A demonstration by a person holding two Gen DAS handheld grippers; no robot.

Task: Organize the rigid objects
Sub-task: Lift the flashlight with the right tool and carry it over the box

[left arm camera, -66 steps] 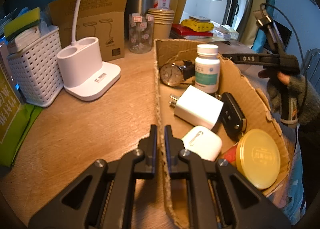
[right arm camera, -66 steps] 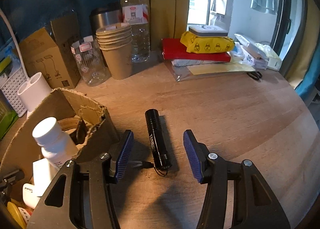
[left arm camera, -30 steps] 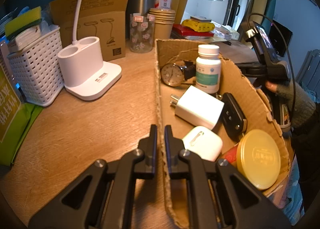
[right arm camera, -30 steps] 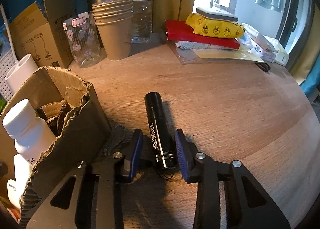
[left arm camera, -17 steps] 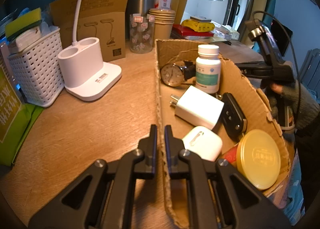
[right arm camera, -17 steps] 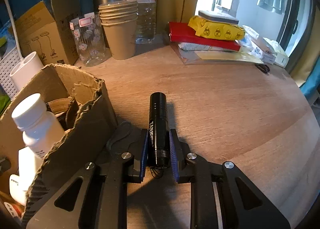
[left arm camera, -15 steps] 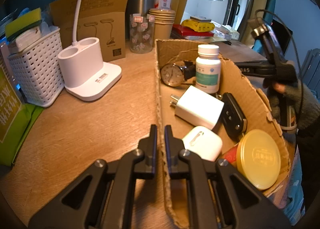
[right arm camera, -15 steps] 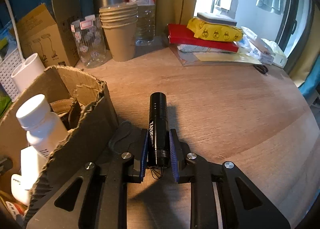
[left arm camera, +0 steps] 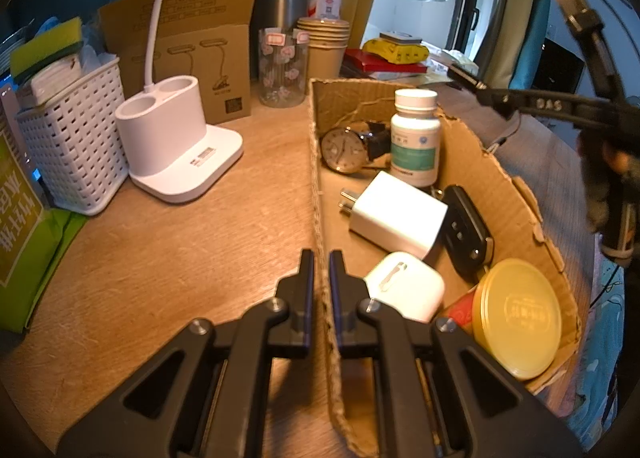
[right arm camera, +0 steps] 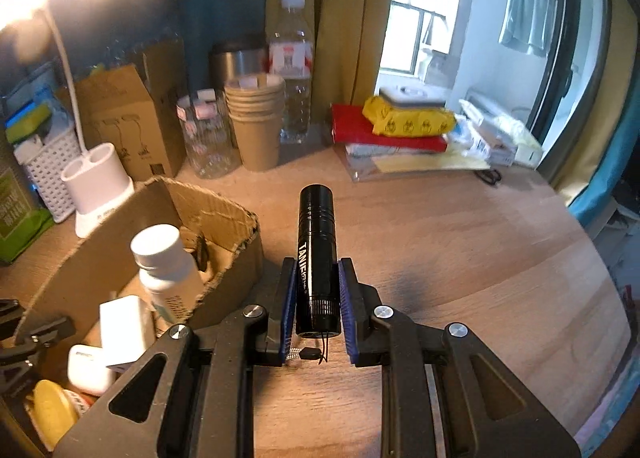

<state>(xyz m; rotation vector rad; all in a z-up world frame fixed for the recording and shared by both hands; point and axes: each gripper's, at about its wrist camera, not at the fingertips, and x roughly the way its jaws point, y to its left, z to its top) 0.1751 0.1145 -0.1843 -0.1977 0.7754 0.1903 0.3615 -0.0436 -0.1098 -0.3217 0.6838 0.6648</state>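
My right gripper (right arm camera: 316, 270) is shut on a black flashlight (right arm camera: 317, 254) and holds it in the air above the table, right of the cardboard box (right arm camera: 224, 210). My left gripper (left arm camera: 321, 258) is shut on the box's left wall (left arm camera: 318, 178). The box holds a white pill bottle (left arm camera: 414, 138), a wristwatch (left arm camera: 344, 150), a white charger (left arm camera: 396, 214), a black car key (left arm camera: 466, 234), a white earbud case (left arm camera: 404, 286) and a yellow-lidded tin (left arm camera: 520, 318). The right gripper also shows in the left wrist view (left arm camera: 468, 78), above the box's far right side.
A white lamp base (left arm camera: 176, 150), a white basket (left arm camera: 72, 146), a brown carton (left arm camera: 192, 58), a glass jar (left arm camera: 282, 66), stacked paper cups (right arm camera: 256, 126), a water bottle (right arm camera: 290, 66) and a red book with a yellow pack (right arm camera: 400, 126) line the back of the wooden table.
My right gripper closed on the flashlight and lifted it off the table. The left gripper stays clamped on the box wall.
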